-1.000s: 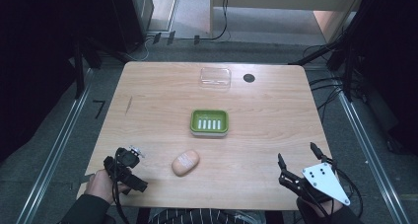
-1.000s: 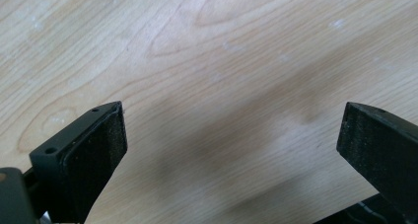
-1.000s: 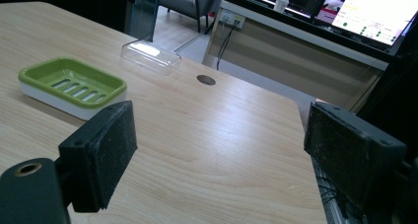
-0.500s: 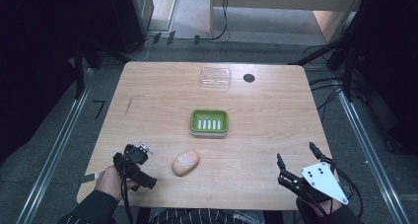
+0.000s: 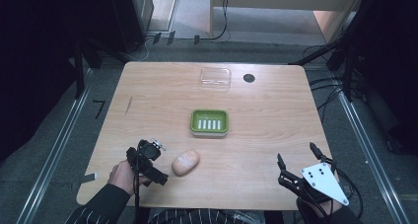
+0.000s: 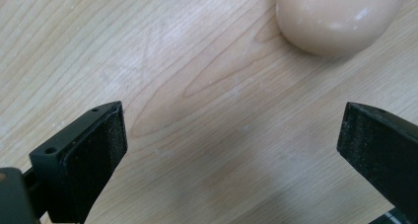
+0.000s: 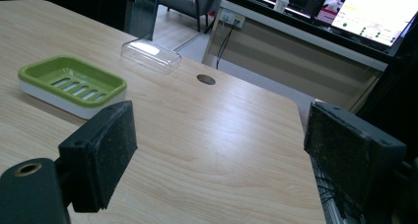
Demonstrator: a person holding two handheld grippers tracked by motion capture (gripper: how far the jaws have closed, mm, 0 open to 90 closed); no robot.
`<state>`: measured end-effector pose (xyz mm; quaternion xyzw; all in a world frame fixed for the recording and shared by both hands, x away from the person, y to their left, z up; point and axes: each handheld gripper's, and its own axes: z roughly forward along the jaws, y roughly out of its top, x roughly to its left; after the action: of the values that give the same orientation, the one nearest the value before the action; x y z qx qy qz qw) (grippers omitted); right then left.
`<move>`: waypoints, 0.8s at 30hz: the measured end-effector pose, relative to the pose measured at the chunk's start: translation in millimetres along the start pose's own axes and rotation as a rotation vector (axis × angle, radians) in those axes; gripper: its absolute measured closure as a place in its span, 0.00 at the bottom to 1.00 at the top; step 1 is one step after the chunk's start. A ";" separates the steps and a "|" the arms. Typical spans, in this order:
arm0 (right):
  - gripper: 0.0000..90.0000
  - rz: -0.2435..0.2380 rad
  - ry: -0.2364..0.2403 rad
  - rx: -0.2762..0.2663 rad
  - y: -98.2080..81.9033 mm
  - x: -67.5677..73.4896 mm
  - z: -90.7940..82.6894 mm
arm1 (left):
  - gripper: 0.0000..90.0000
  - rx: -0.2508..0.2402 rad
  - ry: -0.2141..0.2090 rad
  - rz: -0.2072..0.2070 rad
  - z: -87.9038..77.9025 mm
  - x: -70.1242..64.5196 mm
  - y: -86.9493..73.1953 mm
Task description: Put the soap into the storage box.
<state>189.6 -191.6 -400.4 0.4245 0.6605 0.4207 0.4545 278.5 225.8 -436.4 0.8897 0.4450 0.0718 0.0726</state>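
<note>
Left gripper [image 5: 148, 161]: jaws spread, empty, beside soap bar [image 5: 185, 162].
Right gripper [image 5: 298, 170]: jaws spread, empty.
Risk: smooth soap may slip if pinched off-centre.

L gripper [image 5: 148, 157], held in the person's left hand [image 5: 122, 173] near the desk's front-left corner, has jaws spread wide just above the wood, while R gripper [image 5: 296, 166] sits at the front-right corner, jaws likewise wide apart, pointing toward the far edge.

Soap [image 5: 185, 162] nearest person; dish [image 5: 209, 123] behind it; lid [image 5: 215, 78] farther back.
</note>
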 end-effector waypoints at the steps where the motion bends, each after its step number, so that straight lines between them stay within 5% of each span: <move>1: 0.15 0.001 0.000 0.001 0.0 0.0 0.0 | 0.00 0.001 0.000 0.001 -0.3 -1.1 1.2; 24: 0.15 -0.002 0.003 0.005 -0.1 0.2 0.5 | 0.00 -0.015 -0.043 0.003 5.0 -11.2 30.6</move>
<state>190.0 -191.3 -400.7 0.4246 0.6625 0.4192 0.4529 296.8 198.4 -436.1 0.8912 0.4412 0.0560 0.0888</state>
